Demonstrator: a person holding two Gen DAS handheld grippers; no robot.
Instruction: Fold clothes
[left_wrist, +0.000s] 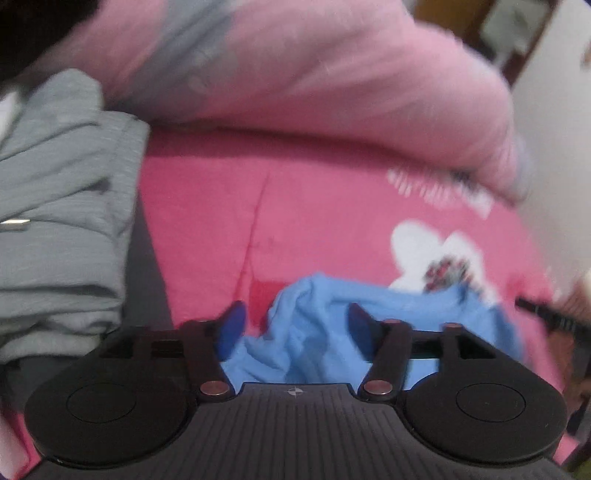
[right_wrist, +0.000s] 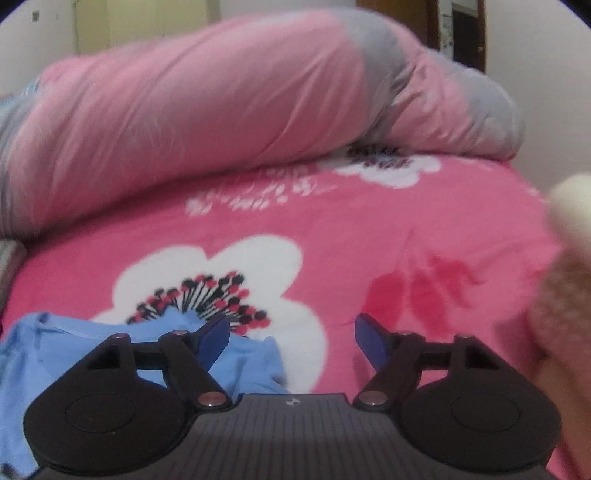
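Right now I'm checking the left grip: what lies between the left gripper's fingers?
Bunched blue garment fills the open left gripper, in the left wrist view.

I see a light blue garment (left_wrist: 314, 332) lying crumpled and unfolded on the pink flowered bedsheet (left_wrist: 314, 221), bunched into soft ridges. In my right view its collar end (right_wrist: 48, 325) lies flatter, spreading left. A grey garment (left_wrist: 62, 206) sits heaped at the far left.
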